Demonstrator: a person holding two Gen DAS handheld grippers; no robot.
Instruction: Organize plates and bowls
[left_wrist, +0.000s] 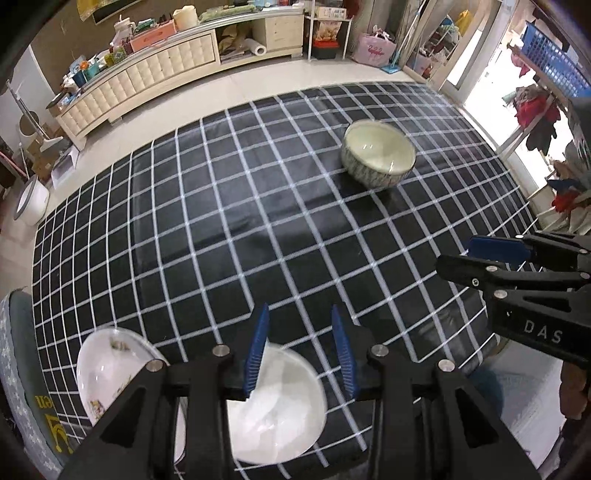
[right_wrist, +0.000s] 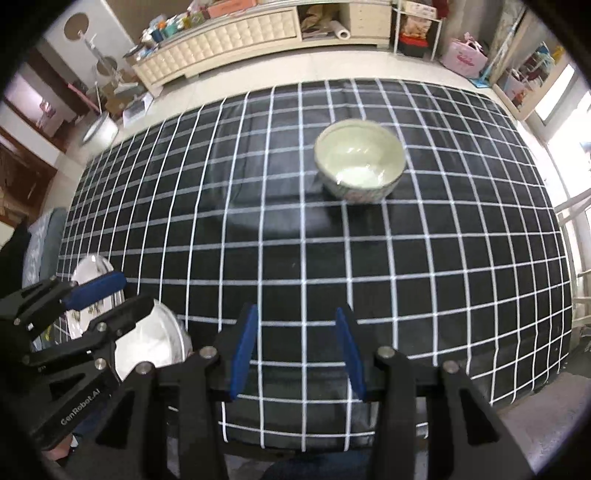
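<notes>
A pale green bowl with a patterned outside (left_wrist: 377, 155) (right_wrist: 359, 166) stands upright on the far right part of the checked tablecloth. A plain white plate (left_wrist: 280, 406) (right_wrist: 151, 347) lies near the front left edge. A white plate with a floral print (left_wrist: 107, 369) (right_wrist: 88, 295) lies just left of it. My left gripper (left_wrist: 301, 354) is open and empty, hovering over the white plate; it shows in the right wrist view (right_wrist: 110, 295). My right gripper (right_wrist: 297, 350) is open and empty above the cloth; it shows at the right of the left wrist view (left_wrist: 458, 254).
The black cloth with white grid lines (left_wrist: 221, 221) covers the table. A grey seat (left_wrist: 18, 350) stands at the table's left. A cream cabinet (left_wrist: 147, 74) runs along the far wall. A white bin (left_wrist: 31, 201) stands on the floor.
</notes>
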